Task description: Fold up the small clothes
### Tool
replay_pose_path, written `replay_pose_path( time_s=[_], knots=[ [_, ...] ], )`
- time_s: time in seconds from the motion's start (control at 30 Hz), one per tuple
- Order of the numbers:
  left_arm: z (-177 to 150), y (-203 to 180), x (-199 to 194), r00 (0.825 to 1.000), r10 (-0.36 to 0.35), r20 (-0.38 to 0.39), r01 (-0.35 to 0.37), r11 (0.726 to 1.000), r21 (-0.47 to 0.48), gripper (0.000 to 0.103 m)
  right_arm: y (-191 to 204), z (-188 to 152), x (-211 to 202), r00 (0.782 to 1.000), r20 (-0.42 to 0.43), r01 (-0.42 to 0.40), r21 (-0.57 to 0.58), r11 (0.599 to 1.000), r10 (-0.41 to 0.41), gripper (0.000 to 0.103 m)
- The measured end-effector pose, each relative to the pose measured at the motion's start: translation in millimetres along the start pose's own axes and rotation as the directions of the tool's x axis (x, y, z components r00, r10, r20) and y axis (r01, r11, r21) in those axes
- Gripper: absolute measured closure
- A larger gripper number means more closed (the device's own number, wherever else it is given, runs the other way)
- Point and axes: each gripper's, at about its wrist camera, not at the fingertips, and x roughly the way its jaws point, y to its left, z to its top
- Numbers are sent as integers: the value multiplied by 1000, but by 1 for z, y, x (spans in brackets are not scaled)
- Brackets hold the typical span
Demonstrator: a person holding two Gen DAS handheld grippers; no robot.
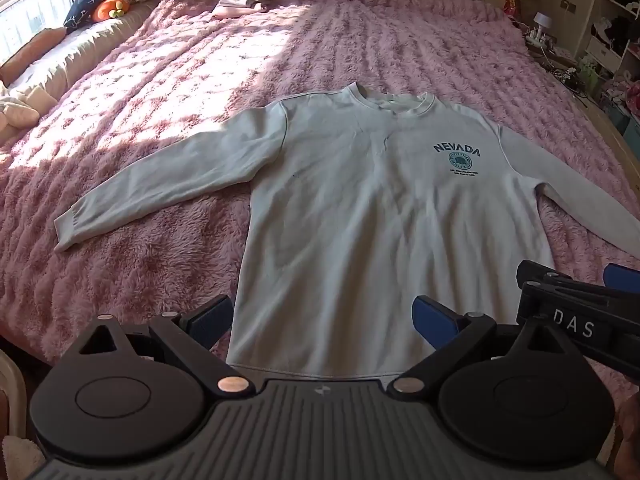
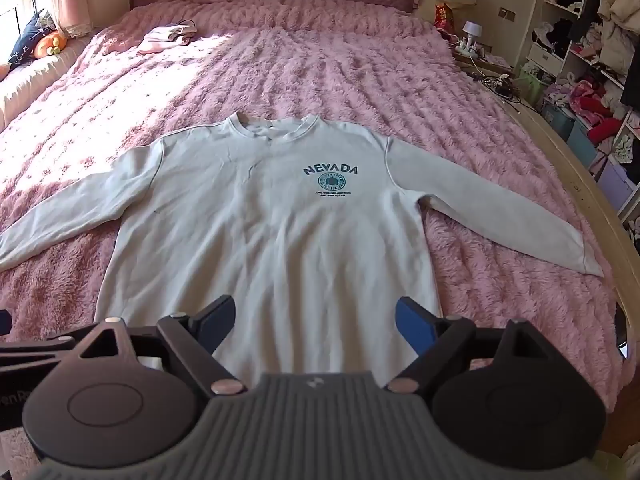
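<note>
Flanking sweatshirt [image 1: 360, 220] hem: spread claws.

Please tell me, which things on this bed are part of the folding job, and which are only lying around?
For the job:
- white sweatshirt, spread flat, print up
- left gripper, open, empty
- right gripper, open, empty

Only lying around:
- pink cloth bundle near the headboard
- orange plush toy by the window
- pink blanket

A pale grey sweatshirt [image 2: 276, 216] lies flat, face up, on the pink bed [image 2: 360, 80], both long sleeves spread outward, collar toward the headboard, a teal "NEVADA" print on its chest.
</note>
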Motion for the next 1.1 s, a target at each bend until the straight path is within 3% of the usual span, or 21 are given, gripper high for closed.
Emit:
replay_pose_path(
  time_s=[1.1],
  knots=[
    [-4,9,13,996,-3,-87,1,1000,-18,0,3,1,2,1000,-17,-8,-15,1000,7,20]
  ],
)
